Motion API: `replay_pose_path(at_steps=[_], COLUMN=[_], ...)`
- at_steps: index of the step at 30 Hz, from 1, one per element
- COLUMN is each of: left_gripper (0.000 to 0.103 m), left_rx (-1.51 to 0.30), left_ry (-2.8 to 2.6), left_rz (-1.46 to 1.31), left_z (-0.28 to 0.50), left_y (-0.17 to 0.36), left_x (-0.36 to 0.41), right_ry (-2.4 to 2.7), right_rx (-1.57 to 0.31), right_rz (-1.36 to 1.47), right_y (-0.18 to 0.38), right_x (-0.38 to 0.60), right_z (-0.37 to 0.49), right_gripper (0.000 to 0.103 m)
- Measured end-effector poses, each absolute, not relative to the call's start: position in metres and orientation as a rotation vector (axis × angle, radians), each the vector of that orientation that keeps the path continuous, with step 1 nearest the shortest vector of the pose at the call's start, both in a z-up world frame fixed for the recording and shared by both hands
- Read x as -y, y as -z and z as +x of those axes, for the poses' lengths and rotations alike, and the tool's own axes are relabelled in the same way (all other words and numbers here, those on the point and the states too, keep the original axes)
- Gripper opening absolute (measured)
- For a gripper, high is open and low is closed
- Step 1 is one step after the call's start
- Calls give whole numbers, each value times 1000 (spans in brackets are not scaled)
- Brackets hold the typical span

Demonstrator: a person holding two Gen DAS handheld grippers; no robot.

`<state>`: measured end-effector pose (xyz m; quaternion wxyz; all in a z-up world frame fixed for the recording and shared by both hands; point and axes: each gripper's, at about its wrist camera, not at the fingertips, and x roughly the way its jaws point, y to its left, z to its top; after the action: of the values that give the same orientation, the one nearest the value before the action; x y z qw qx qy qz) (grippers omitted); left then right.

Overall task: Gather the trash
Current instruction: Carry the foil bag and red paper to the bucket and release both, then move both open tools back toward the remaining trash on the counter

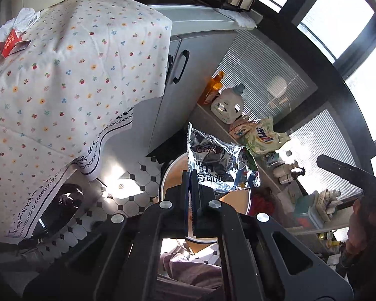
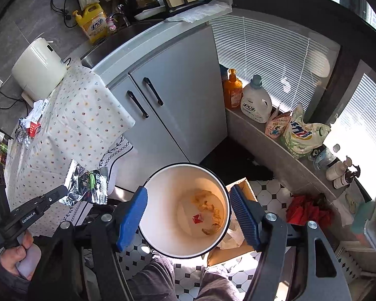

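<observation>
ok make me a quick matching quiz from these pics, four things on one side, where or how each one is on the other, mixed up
Things:
1. foil wrapper
2. bin
3. orange bottle
4. right gripper

Places or states:
A. on the ledge by the blinds
B. pinched in the left gripper
C. jaws apart, nothing between them
D. on the tiled floor, scraps at the bottom

Pairs: 1-B, 2-D, 3-A, 4-C
</observation>
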<state>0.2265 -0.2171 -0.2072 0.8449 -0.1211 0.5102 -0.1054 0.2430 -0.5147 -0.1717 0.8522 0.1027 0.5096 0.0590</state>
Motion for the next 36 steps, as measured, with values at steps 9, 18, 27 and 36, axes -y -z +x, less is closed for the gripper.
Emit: replay_pose_path(at_steps=[9,18,27,36], left_gripper=[3,56,64,71], left_rx=[-1185,-1170,-1102,-1019], left_ry=[289,271,162,5], left_rz=[-233,-197,-198,-253], left_z=[236,241,241,220], left_y=[258,252,216,179], left_x=[262,265,219,143], right_ry=[-48,-69,-132,-263], right_rx=[-1081,-1109,-1089,-1079], right_rz=[237,254,252,203], right_y=[175,186,177,165], right_x=[547,540,515,449], right_z=[224,214,228,253], right_gripper=[70,72,76,81])
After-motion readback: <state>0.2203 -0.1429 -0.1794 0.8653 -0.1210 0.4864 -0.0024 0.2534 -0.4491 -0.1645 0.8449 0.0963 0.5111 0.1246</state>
